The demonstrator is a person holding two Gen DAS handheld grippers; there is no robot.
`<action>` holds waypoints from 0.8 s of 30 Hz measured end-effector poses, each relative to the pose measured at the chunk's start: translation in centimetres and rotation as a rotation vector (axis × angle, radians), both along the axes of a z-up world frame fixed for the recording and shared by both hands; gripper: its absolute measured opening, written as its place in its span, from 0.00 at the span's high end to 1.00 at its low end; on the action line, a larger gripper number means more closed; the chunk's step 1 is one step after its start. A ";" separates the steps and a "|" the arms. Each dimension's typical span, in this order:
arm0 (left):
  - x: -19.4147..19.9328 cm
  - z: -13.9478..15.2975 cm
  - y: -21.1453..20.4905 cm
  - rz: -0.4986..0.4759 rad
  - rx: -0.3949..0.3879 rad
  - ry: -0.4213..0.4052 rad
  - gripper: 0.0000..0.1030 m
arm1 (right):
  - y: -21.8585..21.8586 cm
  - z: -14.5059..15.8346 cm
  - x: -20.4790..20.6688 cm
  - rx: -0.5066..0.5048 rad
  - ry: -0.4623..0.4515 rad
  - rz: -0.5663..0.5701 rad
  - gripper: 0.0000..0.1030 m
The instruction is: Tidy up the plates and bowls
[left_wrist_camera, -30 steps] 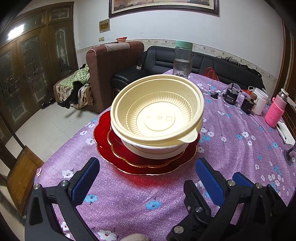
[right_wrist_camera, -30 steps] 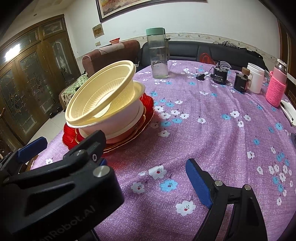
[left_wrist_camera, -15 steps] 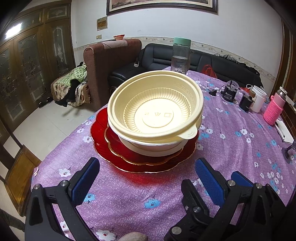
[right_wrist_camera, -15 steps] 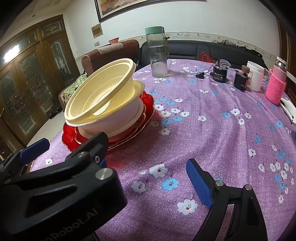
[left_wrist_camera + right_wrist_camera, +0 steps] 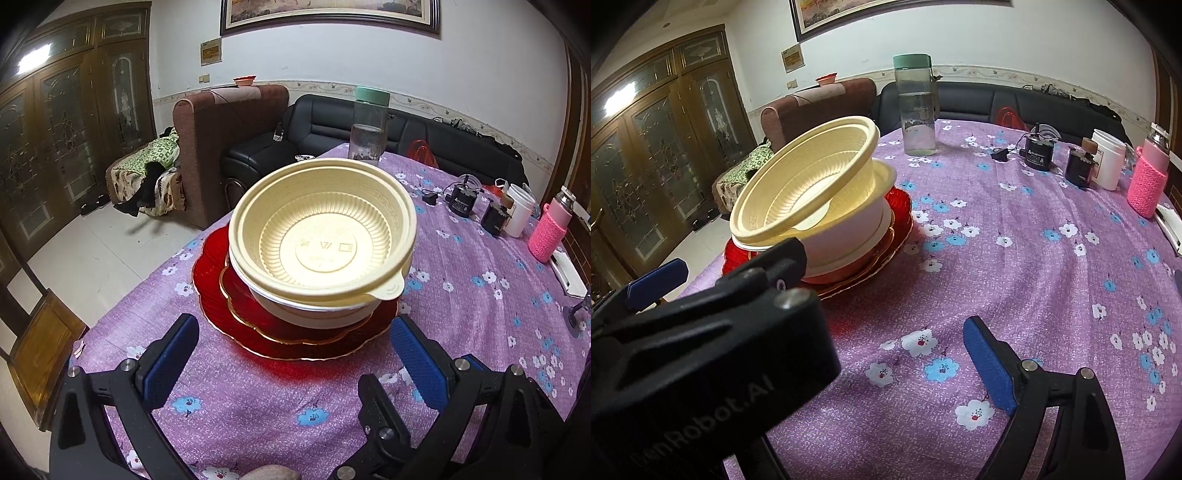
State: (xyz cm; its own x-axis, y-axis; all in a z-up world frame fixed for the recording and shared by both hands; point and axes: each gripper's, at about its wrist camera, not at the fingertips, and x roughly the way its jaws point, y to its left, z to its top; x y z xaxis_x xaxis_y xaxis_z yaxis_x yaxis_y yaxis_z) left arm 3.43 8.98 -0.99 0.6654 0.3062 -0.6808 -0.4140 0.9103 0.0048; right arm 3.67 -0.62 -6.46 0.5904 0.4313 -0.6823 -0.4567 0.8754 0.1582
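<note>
A cream plastic bowl [image 5: 321, 236] sits tilted in a white bowl [image 5: 314, 314], on a small red plate [image 5: 251, 314] stacked on a large red plate [image 5: 207, 273]. The stack also shows in the right wrist view, cream bowl [image 5: 805, 184] on top. My left gripper [image 5: 291, 354] is open and empty, its blue pads just short of the stack's near edge. My right gripper [image 5: 886, 332] is open and empty, to the right of the stack; only its right blue pad [image 5: 986, 362] shows, the left finger is hidden behind the left gripper's body [image 5: 701, 350].
A purple flowered tablecloth [image 5: 1034, 258] covers the table. At the far side stand a clear bottle with a green lid [image 5: 916, 107], small black devices [image 5: 1039, 151], a white cup [image 5: 1108, 158] and a pink sleeved bottle [image 5: 1148, 177]. Sofas [image 5: 236, 147] stand behind; the table edge is at left.
The left gripper has drawn a little closer to the stack, which looks larger. The right gripper has shifted slightly. Both stay open; the stack has not moved.
</note>
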 end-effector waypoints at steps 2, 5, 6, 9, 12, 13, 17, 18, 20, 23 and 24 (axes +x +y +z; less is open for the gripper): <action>-0.1 0.1 0.1 0.003 0.000 -0.002 0.00 | 0.0 0.0 0.0 -0.002 -0.003 0.001 0.11; -0.1 0.0 0.0 0.003 -0.006 0.002 0.00 | 0.0 0.0 0.0 -0.002 -0.004 -0.001 0.11; -0.1 0.0 0.0 0.002 -0.006 0.004 0.00 | -0.1 0.0 0.1 -0.003 -0.004 -0.006 0.11; -0.2 -0.2 -0.2 0.000 -0.007 0.010 0.00 | -0.3 -0.1 0.2 -0.005 -0.004 -0.024 0.11; -0.1 -0.4 -0.3 -0.003 -0.010 0.014 0.00 | -0.6 -0.1 0.4 -0.008 -0.001 -0.044 0.11; -0.1 -0.4 -0.3 -0.003 -0.009 0.014 0.00 | -0.8 -0.1 0.5 -0.005 0.003 -0.049 0.11; 0.1 -0.5 -0.1 -0.002 -0.017 0.021 0.00 | -1.1 -0.3 0.8 0.003 0.012 -0.062 0.11; 0.1 -0.6 0.0 -0.002 -0.023 0.022 0.00 | -1.2 -0.3 0.8 0.005 0.014 -0.061 0.11; 0.1 -0.6 0.1 0.001 -0.030 0.021 0.00 | -1.1 -0.3 0.8 0.005 0.014 -0.057 0.11; 0.1 -0.7 0.1 0.003 -0.031 0.022 0.00 | -0.9 -0.3 0.7 0.005 0.013 -0.050 0.11; 0.1 -0.7 0.1 0.002 -0.030 0.022 0.00 | -0.9 -0.4 0.7 0.005 0.013 -0.049 0.11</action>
